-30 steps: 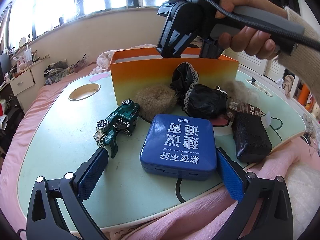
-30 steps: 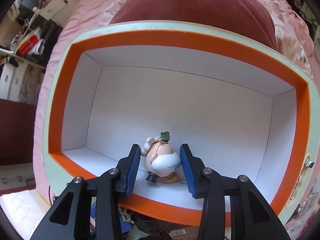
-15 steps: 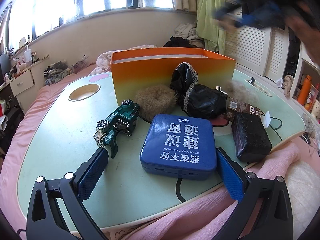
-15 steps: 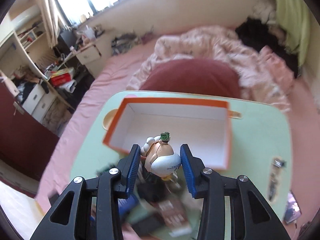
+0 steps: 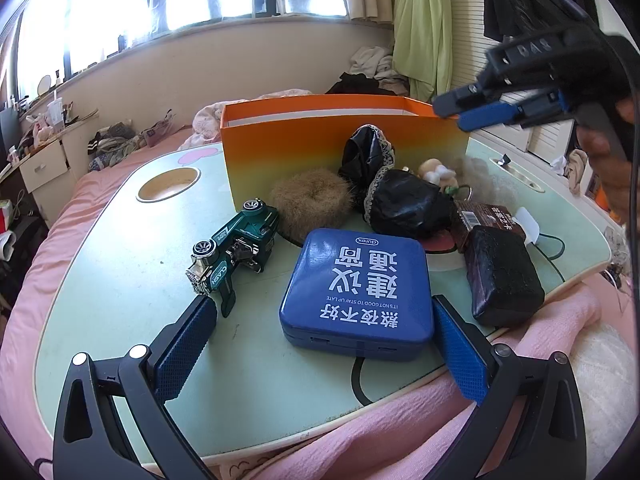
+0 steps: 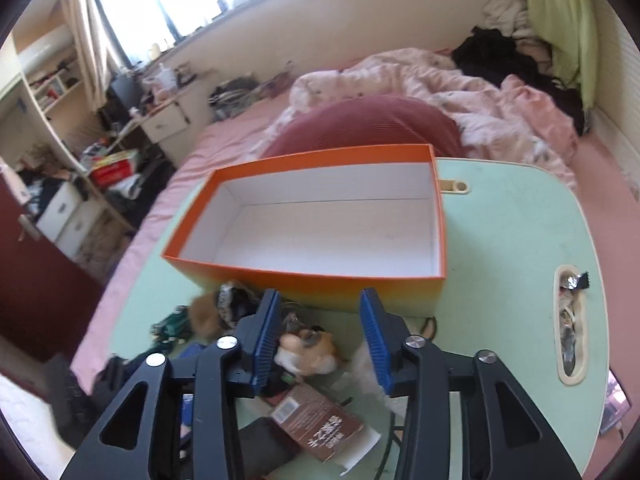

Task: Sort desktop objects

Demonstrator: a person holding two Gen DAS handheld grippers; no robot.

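Observation:
My left gripper (image 5: 322, 304) stays open low over the table's near edge, and a blue tin (image 5: 356, 288) lies between its fingers, not pressed. My right gripper (image 6: 320, 294) hangs in the air in front of the orange box (image 6: 312, 286), and its jaws are opening with nothing between them. The left wrist view shows this right gripper (image 5: 452, 114) at the box's right corner. Below it a small plump figurine (image 6: 308, 348) lies on the table in front of the box, beside the black lace pouch (image 5: 404, 204). The orange box (image 5: 340, 140) is empty, with a white inside.
On the green table (image 5: 120, 260) lie a green toy car (image 5: 236, 248), a brown fur ring (image 5: 310, 200), a black block (image 5: 502, 276) and a brown packet (image 6: 320, 428). A cup hole (image 5: 168, 184) is at the left. Pink bedding surrounds the table.
My right gripper came up out of the box and back over its front wall. The figurine left its jaws and now lies on the table. My left gripper kept still.

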